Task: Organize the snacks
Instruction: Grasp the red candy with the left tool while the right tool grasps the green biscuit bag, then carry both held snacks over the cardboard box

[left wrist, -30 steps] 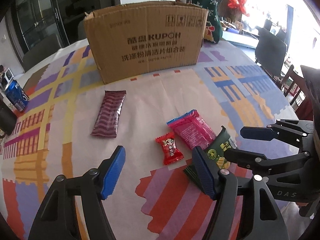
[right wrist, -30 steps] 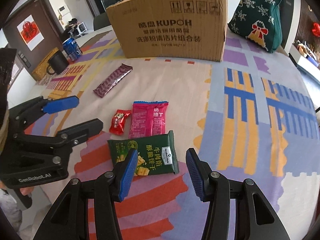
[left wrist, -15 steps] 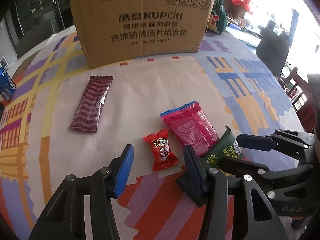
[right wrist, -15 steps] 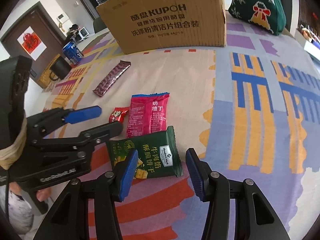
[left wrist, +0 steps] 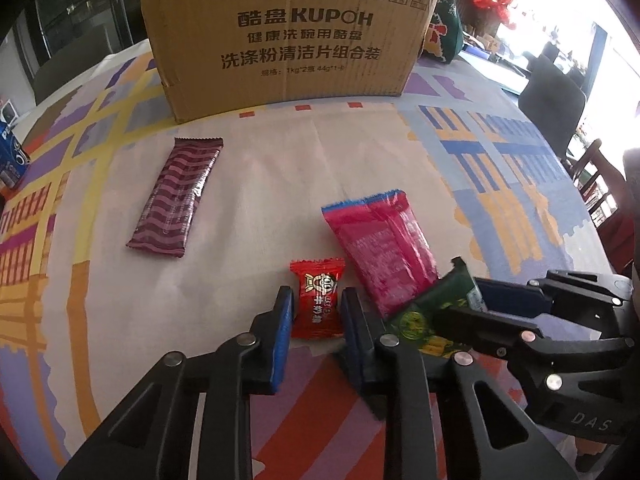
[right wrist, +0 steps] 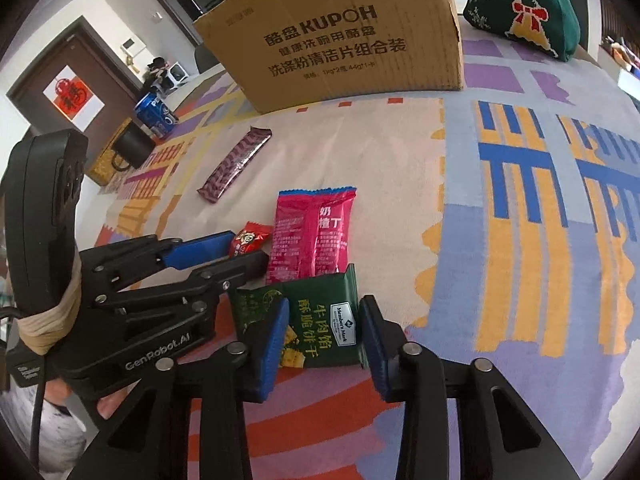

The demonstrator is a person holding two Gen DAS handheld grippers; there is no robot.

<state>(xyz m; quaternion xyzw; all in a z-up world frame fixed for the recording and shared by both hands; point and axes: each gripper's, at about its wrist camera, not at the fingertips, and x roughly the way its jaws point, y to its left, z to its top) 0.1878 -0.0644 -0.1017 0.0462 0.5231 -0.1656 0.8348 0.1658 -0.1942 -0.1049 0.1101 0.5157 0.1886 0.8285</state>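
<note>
The left gripper has its two blue fingers closed in on the small red candy, one pad against each side of the wrapper, with the candy lying on the tablecloth. In the right wrist view the same gripper comes in from the left, its fingertips hiding the near part of the candy.

The right gripper has its fingers pressed against the two side edges of the green biscuit packet, which looks lifted slightly at its far edge and crumpled at its left corner. In the left wrist view this gripper reaches in from the right over the green packet.

Just beyond the green packet lies the pink snack bag, its near end tucked under or touching the packet's far edge; the red candy sits just beside the bag's left side. The pink bag is flat on the cloth, in the pale middle of the table.

Further off to the left, well apart from these three, a long maroon striped bar lies flat at an angle. Behind everything, near the far edge of the table, stands a big cardboard box with printed lettering.

At the far left edge of the table are a blue soda can and a black mug. A green knitted bag sits at the far right corner, beside the box.
</note>
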